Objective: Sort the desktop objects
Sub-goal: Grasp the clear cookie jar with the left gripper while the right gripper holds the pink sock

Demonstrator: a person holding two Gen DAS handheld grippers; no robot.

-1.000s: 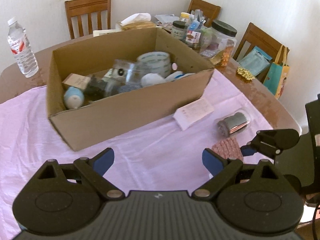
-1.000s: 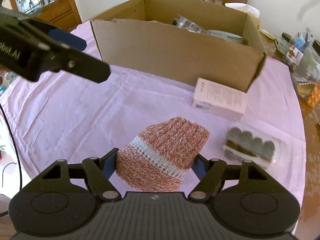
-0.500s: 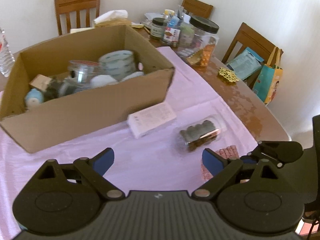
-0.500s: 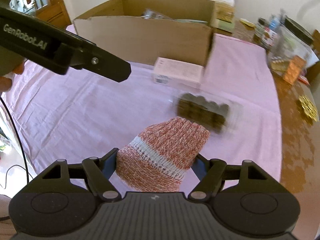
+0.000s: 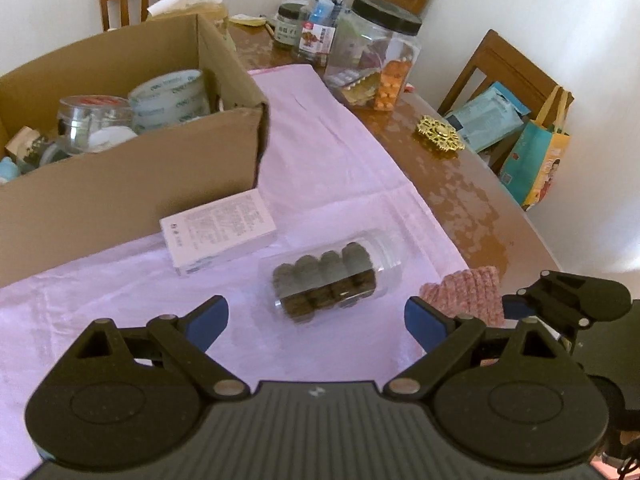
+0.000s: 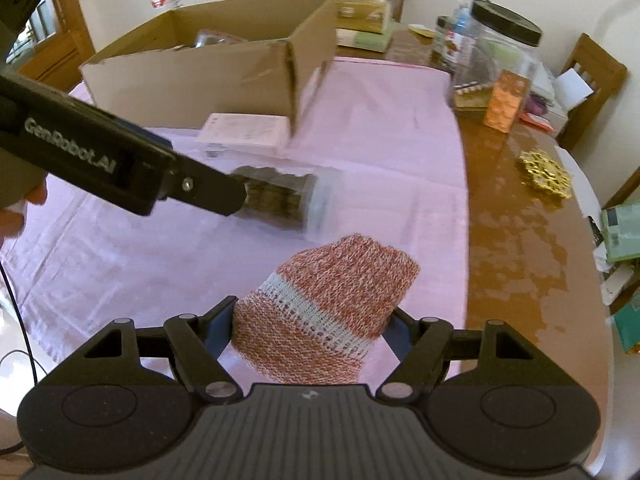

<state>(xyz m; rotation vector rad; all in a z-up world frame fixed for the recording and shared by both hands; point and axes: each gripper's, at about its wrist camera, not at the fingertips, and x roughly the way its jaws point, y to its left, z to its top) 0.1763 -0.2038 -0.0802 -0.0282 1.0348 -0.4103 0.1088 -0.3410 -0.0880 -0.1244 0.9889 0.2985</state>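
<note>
The right gripper [image 6: 312, 322] is clamped on a pink-and-white knitted sock [image 6: 326, 304], its blue pads pressed against both sides of the fabric, with the toe end projecting forward above the pink tablecloth [image 6: 384, 148]. The left gripper [image 5: 316, 314] stands with its jaws wide apart and nothing between them, poised over the cloth. Just beyond the left gripper, a clear plastic jar [image 5: 332, 278] filled with dark round pieces lies on its side on the cloth. Beside it, slightly farther off, a white printed carton [image 5: 218, 232] lies flat, close against the front wall of an open cardboard box [image 5: 120, 192]. Inside the box sit rolls of tape [image 5: 170, 96], a clear lidded container [image 5: 94, 118] and several smaller items that cannot be identified. To the right, on bare wooden tabletop [image 5: 476, 208], rests a gold ornament [image 5: 440, 136]. Farther back stands a large black-lidded jar [image 5: 376, 52] among smaller bottles. Wooden chairs [image 5: 504, 68] line the wall.
</note>
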